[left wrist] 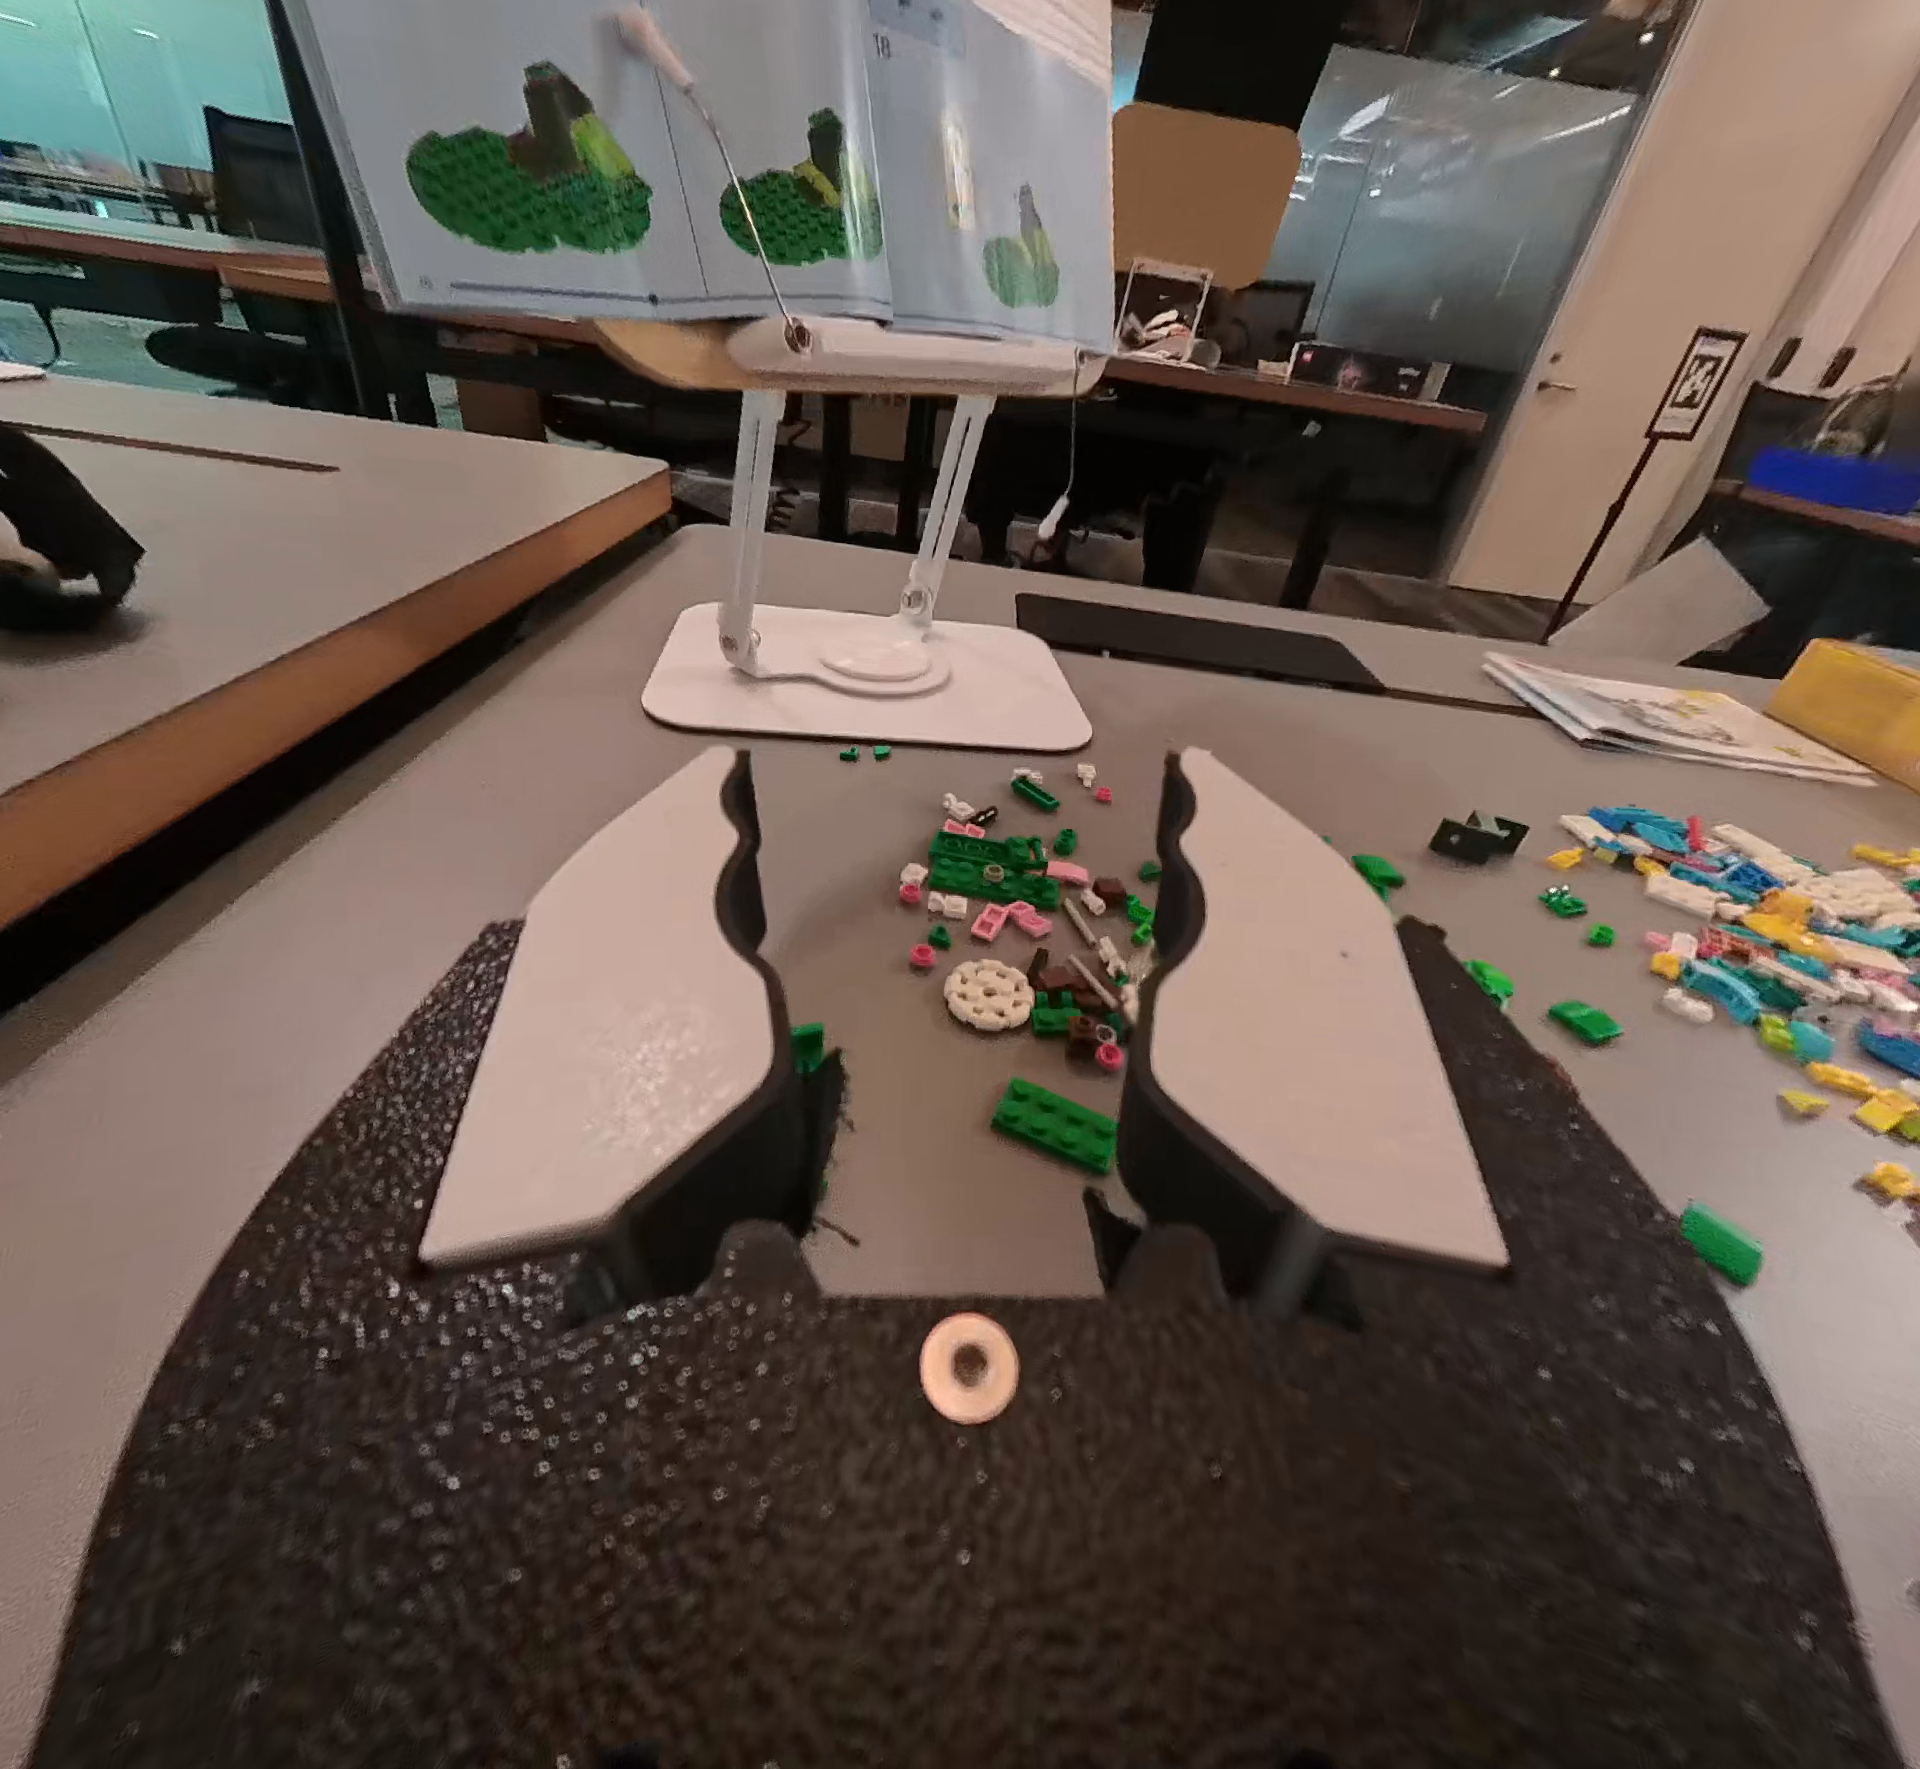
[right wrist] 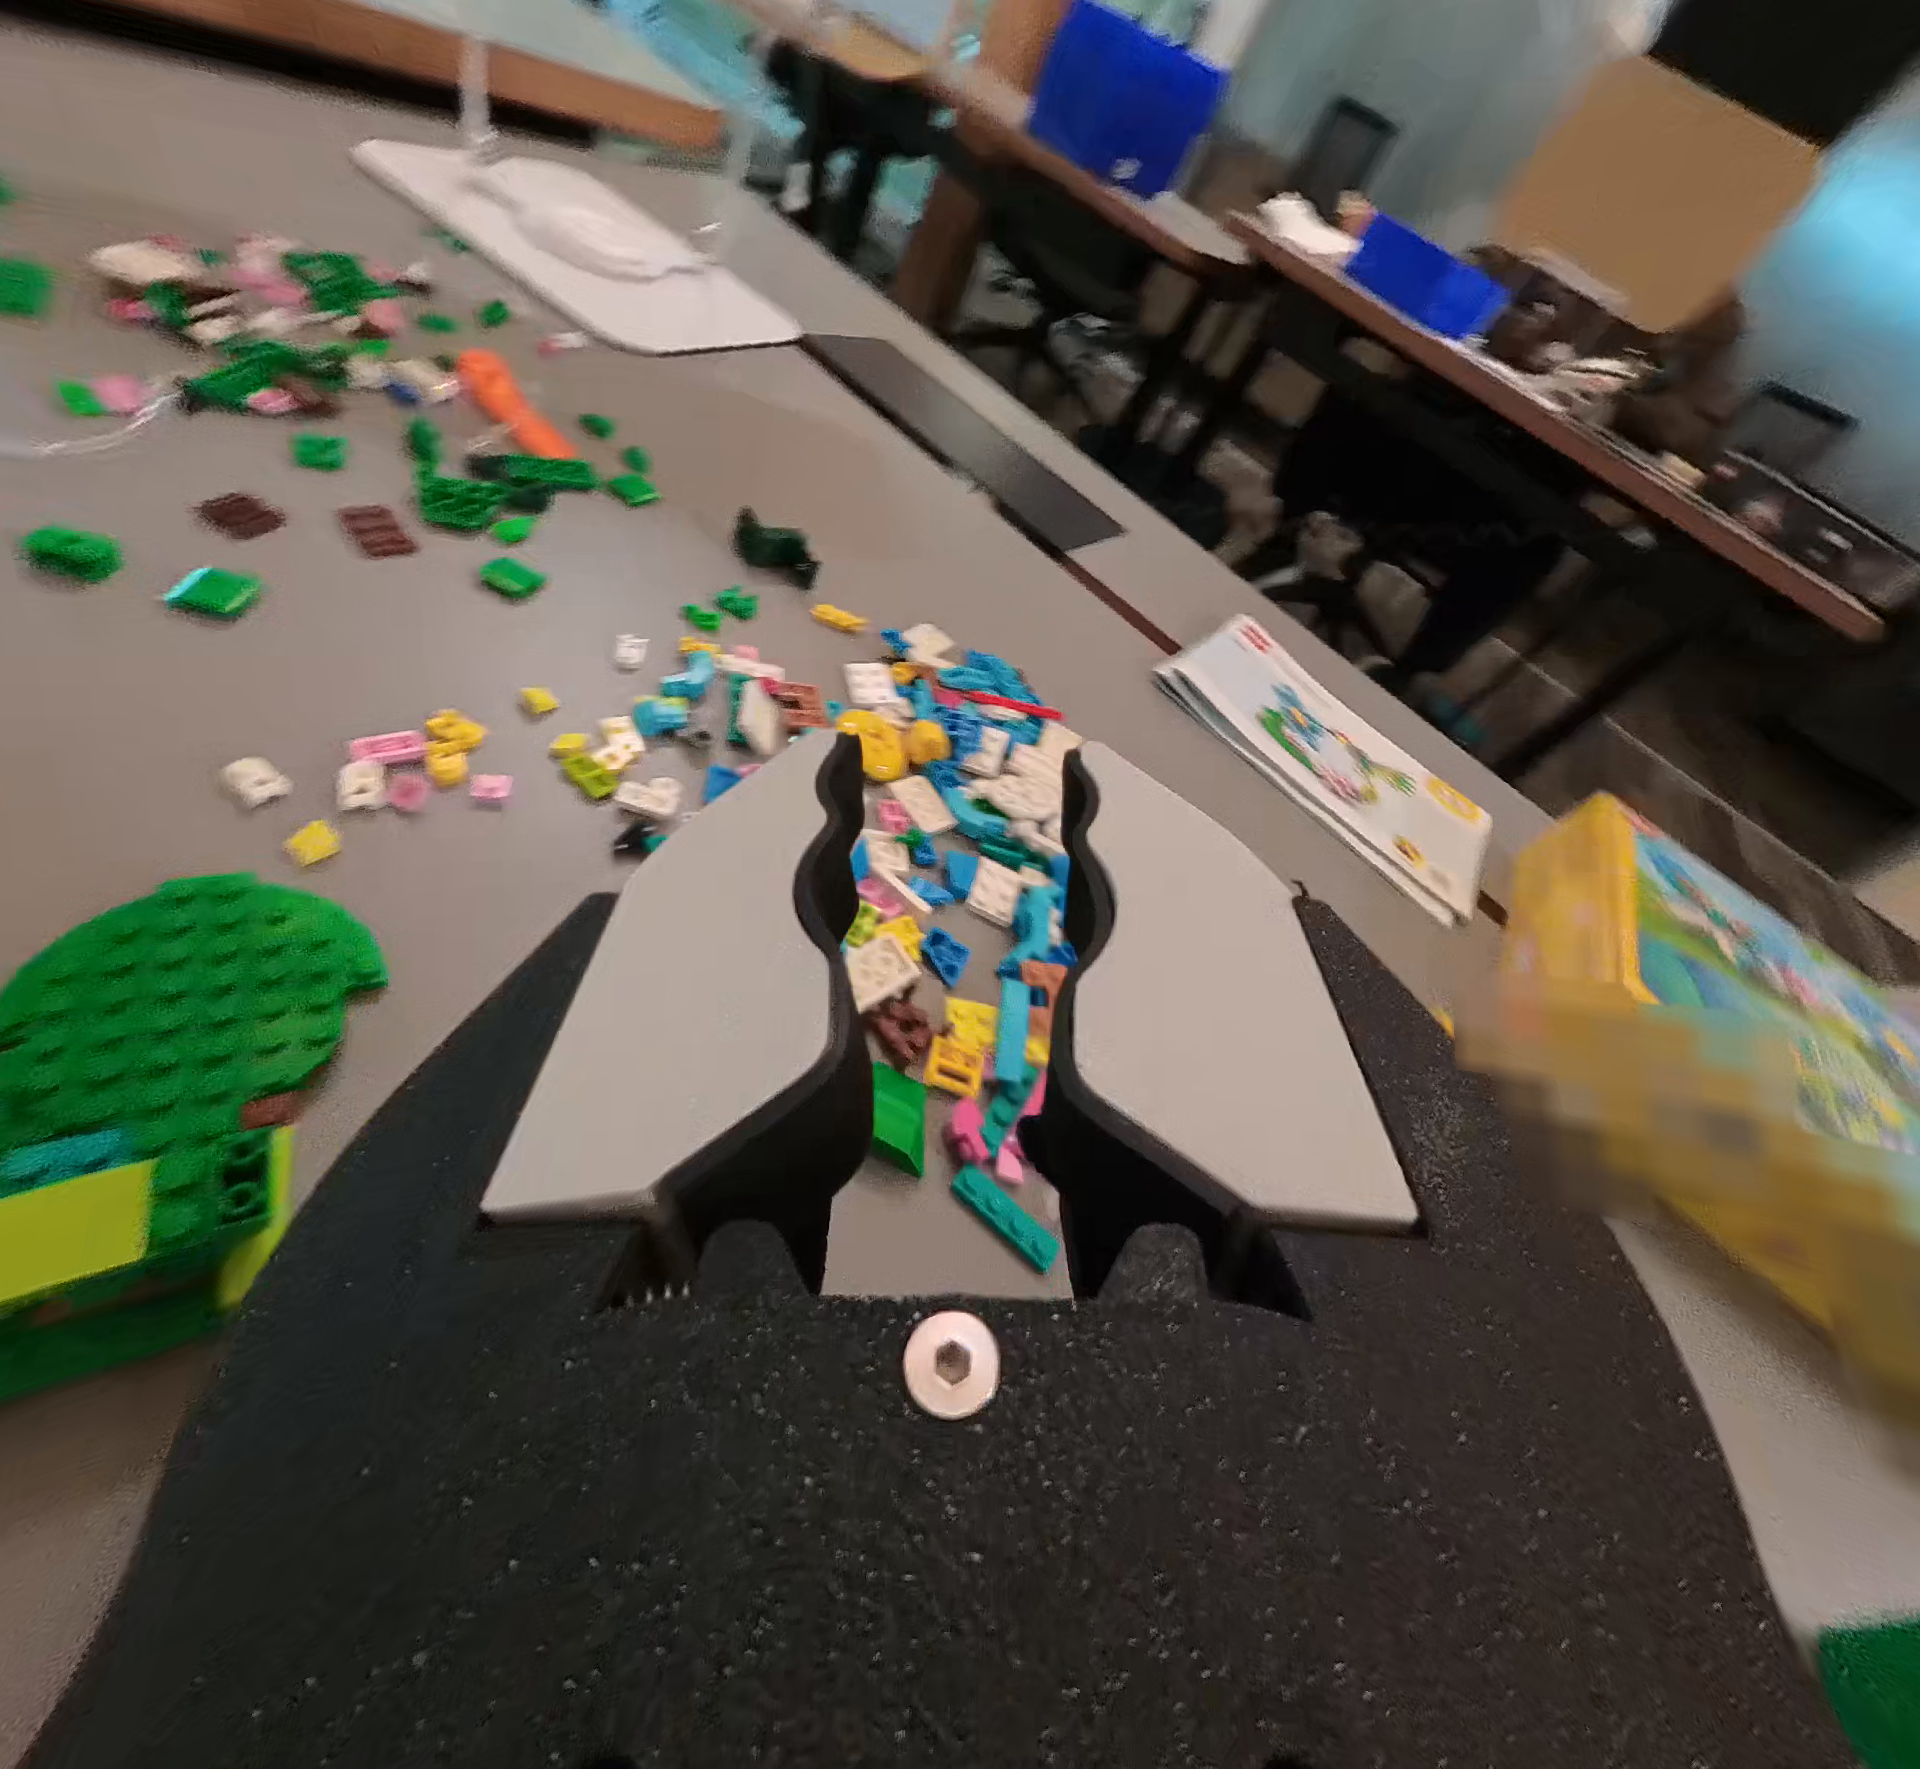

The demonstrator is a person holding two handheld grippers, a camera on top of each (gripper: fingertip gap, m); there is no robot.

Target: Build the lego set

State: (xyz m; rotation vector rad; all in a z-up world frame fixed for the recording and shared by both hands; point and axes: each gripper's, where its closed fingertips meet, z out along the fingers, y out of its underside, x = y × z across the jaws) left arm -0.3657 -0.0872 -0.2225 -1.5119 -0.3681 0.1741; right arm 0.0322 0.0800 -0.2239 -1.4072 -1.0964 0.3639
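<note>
Grey table (left wrist: 364, 846) in an office, left gripper (left wrist: 956, 769) wide open, empty, above green and pink bricks (left wrist: 1023, 930), right gripper (right wrist: 961, 758) parted, empty, over multicoloured bricks (right wrist: 961, 898), green build (right wrist: 156, 1075) to its left.

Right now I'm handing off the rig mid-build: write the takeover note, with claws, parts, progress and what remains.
Left claw: open, empty, hovering over the green, pink and brown pile; a round white plate lies there.
Right claw: open, empty, over the blue, white and yellow pile.
Partial build, a green base with a lime block, sits left of the right claw.
Instruction booklet is open on the white stand.
Done: base and first blocks. Left: most loose pieces.
</note>
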